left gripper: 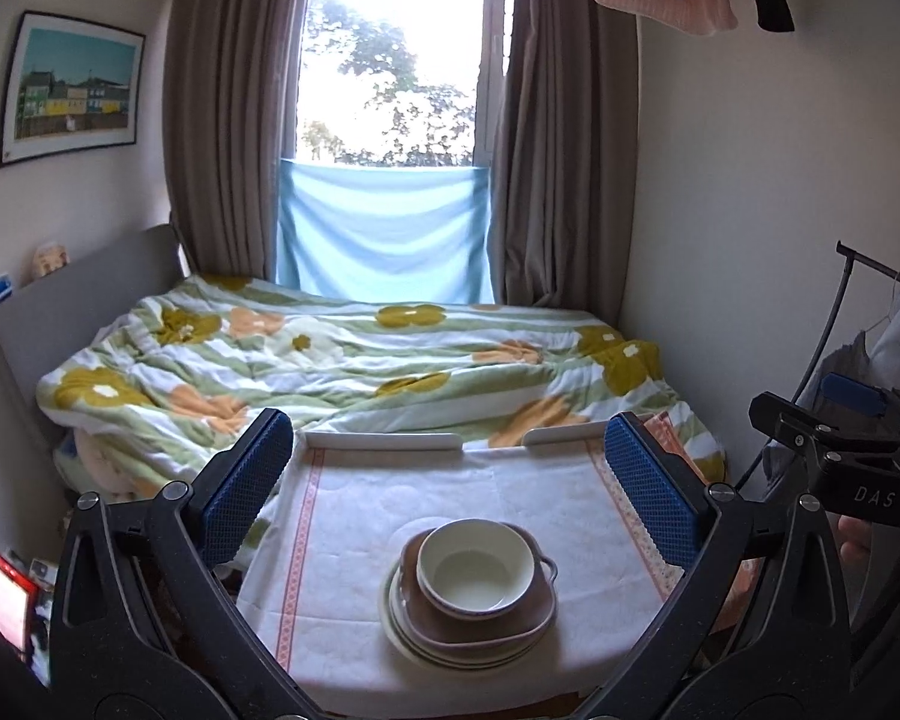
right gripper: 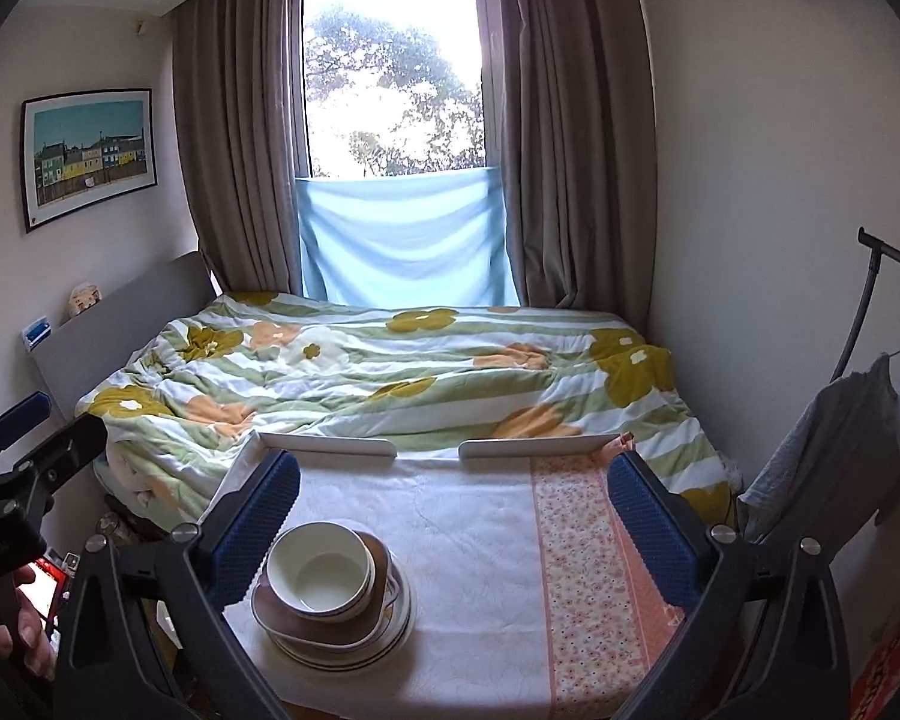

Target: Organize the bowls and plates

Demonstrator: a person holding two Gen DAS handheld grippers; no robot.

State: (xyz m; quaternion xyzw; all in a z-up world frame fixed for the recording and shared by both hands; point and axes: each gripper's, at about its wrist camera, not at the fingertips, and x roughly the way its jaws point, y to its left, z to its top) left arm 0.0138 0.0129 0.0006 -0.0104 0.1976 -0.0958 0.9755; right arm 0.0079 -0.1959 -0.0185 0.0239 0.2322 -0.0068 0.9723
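Observation:
A cream bowl (left gripper: 477,570) sits in a brown dish (left gripper: 426,615) on a stack of cream plates (left gripper: 450,651), on a table with a white cloth (left gripper: 390,510). My left gripper (left gripper: 450,486) is open and empty, held above and behind the stack. In the right wrist view the bowl (right gripper: 321,573) tops the same brown dish (right gripper: 282,618) and plates (right gripper: 354,654) at lower left. My right gripper (right gripper: 456,516) is open and empty, to the right of the stack. Its left finger (right gripper: 258,528) is close to the bowl.
A floral orange cloth strip (right gripper: 588,552) covers the table's right side. Two white rails (right gripper: 330,444) edge the table's far side. A bed with a flowered duvet (right gripper: 390,372) lies beyond. A clothes rack (right gripper: 870,360) stands at right. A lit red screen (left gripper: 3,600) is at lower left.

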